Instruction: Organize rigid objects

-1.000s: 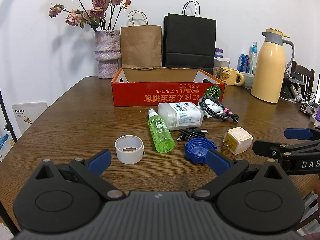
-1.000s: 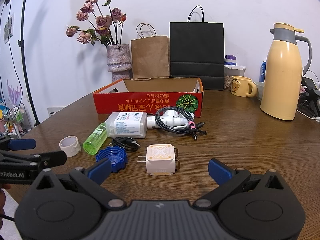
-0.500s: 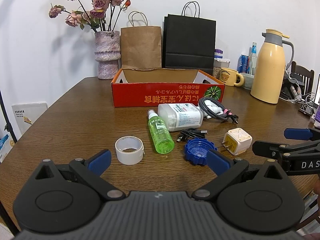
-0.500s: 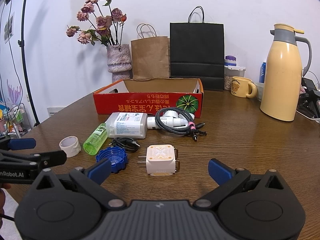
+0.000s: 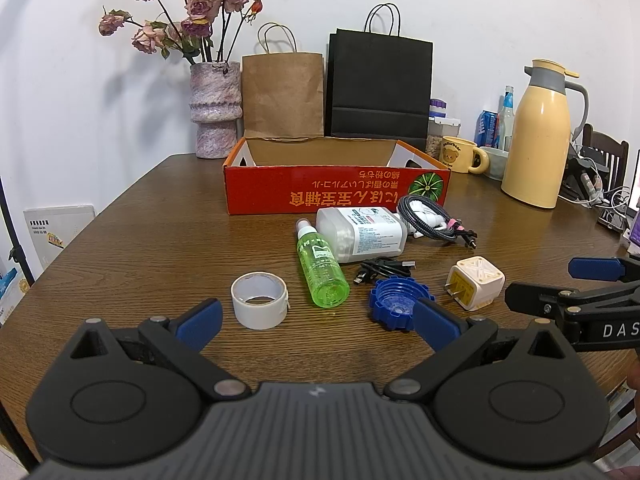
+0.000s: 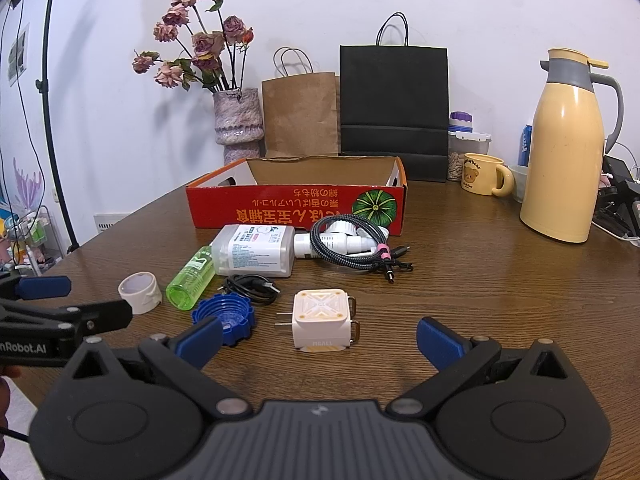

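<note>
1. The left gripper (image 5: 316, 322) hovers low over the near edge of the brown wooden tabletop (image 5: 152, 248); its jaws stand wide apart and hold nothing, touching nothing.
2. The right gripper (image 6: 319, 338) hovers likewise at the near edge, jaws wide and empty; the cream square plug-in charger (image 6: 323, 324) lies on the tabletop just beyond the gap between its blue pads (image 6: 438, 342).
3. In the left wrist view the white roll of tape (image 5: 259, 299) sits just beyond the left gripper, with the blue ridged plastic lid (image 5: 396, 303) to its right and the green translucent spray bottle (image 5: 321, 269) lying between them.
4. Farther off lie a white flat bottle with a printed label (image 5: 360, 234), a tangle of thin black cable (image 5: 382, 270) and a coiled braided black cable with a pink band (image 5: 434, 220).
5. The red open cardboard box (image 5: 336, 194) stands beyond these, its orange lettering upside down beside a green pumpkin picture.
6. Readable writing: "DAS" on the right gripper's side in the left view, "nRobot.AI" on the left gripper's side in the right view; the charger's small mark is too blurred to read.
7. At the far right stand a yellow thermos jug with grey top (image 6: 566, 148) and a yellow mug with a bear picture (image 6: 484, 180).
</note>
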### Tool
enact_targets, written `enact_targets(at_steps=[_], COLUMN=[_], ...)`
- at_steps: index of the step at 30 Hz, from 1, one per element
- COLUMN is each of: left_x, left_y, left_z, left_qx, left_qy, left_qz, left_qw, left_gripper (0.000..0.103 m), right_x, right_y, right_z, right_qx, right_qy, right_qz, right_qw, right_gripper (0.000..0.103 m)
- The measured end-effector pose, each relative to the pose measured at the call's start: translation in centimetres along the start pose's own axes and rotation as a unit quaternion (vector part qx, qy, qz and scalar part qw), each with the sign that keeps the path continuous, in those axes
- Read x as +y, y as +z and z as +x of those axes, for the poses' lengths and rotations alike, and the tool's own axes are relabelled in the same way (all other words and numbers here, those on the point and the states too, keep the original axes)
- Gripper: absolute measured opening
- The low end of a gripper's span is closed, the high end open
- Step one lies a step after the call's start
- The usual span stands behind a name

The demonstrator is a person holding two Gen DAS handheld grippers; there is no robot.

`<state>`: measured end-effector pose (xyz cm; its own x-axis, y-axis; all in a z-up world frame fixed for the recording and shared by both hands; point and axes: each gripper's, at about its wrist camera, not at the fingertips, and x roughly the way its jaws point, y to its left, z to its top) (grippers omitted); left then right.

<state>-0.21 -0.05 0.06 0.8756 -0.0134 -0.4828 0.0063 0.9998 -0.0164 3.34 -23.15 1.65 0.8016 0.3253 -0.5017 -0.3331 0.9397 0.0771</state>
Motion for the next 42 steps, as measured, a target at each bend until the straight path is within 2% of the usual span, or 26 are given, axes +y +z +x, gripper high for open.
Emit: enact_targets(at_steps=[30,42], left_x=[1.0,3.5], left_y=[0.0,0.2], left_z=[0.9,3.3], left_qx=[0.008,0.017], left_qy=[0.002,0.042], left_qz=[-0.017,-0.034], left_qw=[0.9998,0.9984], left_gripper=[0.103,0.103], right_x=[0.1,-0.2], right_y=[0.0,0.0], right_z=[1.0,3.8], right_qx=[0.013,0.039], right_qy=[-0.006,-0.013], right_qz=[-0.006,-0.015], right_qw=[1.000,0.999], right_gripper=[0.103,0.103])
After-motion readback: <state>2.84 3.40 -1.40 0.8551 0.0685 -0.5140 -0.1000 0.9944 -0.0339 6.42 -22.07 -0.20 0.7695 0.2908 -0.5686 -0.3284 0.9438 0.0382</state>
